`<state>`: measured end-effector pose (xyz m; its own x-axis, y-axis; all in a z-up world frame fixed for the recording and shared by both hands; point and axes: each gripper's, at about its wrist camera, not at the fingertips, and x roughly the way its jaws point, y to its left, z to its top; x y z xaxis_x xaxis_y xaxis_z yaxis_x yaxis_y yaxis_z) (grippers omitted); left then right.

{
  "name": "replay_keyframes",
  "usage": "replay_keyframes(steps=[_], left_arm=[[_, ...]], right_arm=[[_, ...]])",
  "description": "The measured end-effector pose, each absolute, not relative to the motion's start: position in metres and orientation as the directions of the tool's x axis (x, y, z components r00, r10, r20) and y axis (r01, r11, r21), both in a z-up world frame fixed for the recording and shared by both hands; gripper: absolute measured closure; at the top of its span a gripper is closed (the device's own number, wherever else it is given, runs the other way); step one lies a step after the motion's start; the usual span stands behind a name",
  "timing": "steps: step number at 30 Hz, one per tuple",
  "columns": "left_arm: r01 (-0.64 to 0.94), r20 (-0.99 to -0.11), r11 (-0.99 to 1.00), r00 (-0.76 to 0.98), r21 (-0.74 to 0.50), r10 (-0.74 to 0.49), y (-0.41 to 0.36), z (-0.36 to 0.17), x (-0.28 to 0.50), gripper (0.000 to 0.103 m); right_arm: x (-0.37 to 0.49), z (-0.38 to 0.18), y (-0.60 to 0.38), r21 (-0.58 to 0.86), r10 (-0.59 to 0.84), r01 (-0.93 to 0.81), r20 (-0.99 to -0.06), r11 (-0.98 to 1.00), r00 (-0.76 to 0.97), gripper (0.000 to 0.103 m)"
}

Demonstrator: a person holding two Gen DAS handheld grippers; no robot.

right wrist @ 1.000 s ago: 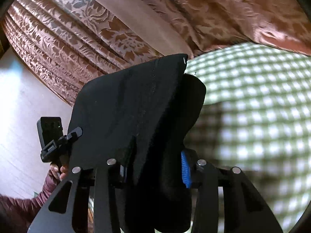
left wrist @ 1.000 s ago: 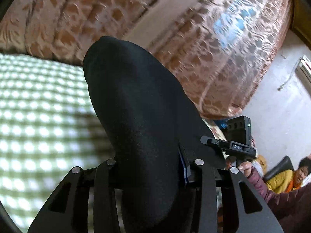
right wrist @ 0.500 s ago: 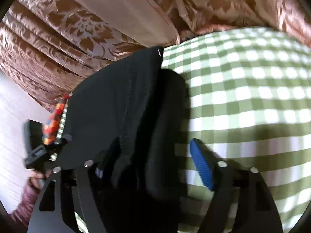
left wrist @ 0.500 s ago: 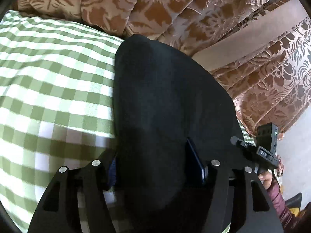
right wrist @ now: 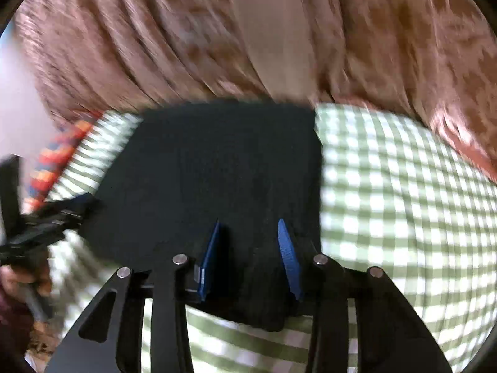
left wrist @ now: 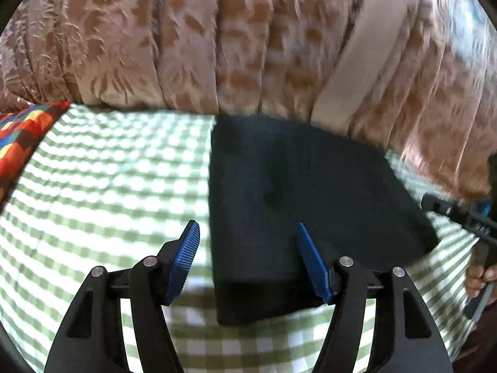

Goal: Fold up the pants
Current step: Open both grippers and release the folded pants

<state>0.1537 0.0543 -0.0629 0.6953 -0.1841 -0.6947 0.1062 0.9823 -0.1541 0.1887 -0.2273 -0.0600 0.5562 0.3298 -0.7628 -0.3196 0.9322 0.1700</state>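
The black pants (left wrist: 298,192) lie folded in a flat rectangle on the green checked bed sheet (left wrist: 102,186). My left gripper (left wrist: 248,248) is open above the pants' near left corner, its left blue pad (left wrist: 183,255) over the sheet and its right pad (left wrist: 313,264) over the cloth. In the right wrist view the pants (right wrist: 217,168) lie the same way. My right gripper (right wrist: 250,248) is open over their near right edge, holding nothing. Each gripper shows at the edge of the other's view.
Brown patterned curtains (left wrist: 186,37) hang along the far side of the bed. A colourful patterned cushion (left wrist: 21,136) lies at the left of the bed and also shows in the right wrist view (right wrist: 59,152). The sheet (right wrist: 403,202) stretches right of the pants.
Both grippers held the pants up a second ago. They lowered the pants onto the sheet, opened and let go. The pants now lie flat and folded.
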Motion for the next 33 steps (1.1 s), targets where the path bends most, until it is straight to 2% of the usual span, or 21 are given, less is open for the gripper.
replay_keyframes(steps=[2,6,8,12,14,17,20,30,33], left_arm=[[0.084,-0.726,0.981,0.662,-0.173,-0.185,0.054,-0.081,0.162,0.037],[0.038,-0.710,0.970,0.675,-0.238,-0.201,0.061,-0.073,0.159,0.035],[0.042,-0.685,0.975,0.705,-0.219,-0.184,0.058,-0.062,0.147,0.035],[0.035,-0.642,0.982,0.752,-0.185,-0.148,0.047,-0.043,0.122,0.034],[0.019,-0.626,0.987,0.771,-0.157,-0.115,0.041,-0.037,0.107,0.028],[0.014,-0.620,0.991,0.779,-0.129,-0.092,0.034,-0.033,0.087,0.021],[0.009,-0.607,0.994,0.791,-0.109,-0.073,0.029,-0.031,0.070,0.021],[0.025,-0.587,0.999,0.809,-0.033,-0.039,0.014,-0.031,0.030,0.013],[0.007,-0.576,1.000,0.817,-0.021,-0.018,0.013,-0.031,0.021,0.006]], right_arm=[[0.191,-0.068,-0.233,0.208,0.344,-0.290,-0.744,0.934,0.573,0.065],[0.178,-0.054,-0.241,0.243,0.352,-0.257,-0.717,0.935,0.602,0.062],[0.165,-0.044,-0.243,0.247,0.345,-0.241,-0.696,0.938,0.629,0.049],[0.134,-0.030,-0.239,0.231,0.313,-0.212,-0.660,0.949,0.683,0.042],[0.118,-0.027,-0.235,0.212,0.287,-0.194,-0.653,0.958,0.701,0.032],[0.101,-0.026,-0.225,0.180,0.254,-0.179,-0.652,0.967,0.715,0.024],[0.085,-0.027,-0.214,0.148,0.228,-0.174,-0.649,0.974,0.726,0.016],[0.051,-0.028,-0.198,0.062,0.151,-0.145,-0.628,0.988,0.763,0.007],[0.043,-0.027,-0.194,0.030,0.136,-0.150,-0.620,0.988,0.773,0.005]])
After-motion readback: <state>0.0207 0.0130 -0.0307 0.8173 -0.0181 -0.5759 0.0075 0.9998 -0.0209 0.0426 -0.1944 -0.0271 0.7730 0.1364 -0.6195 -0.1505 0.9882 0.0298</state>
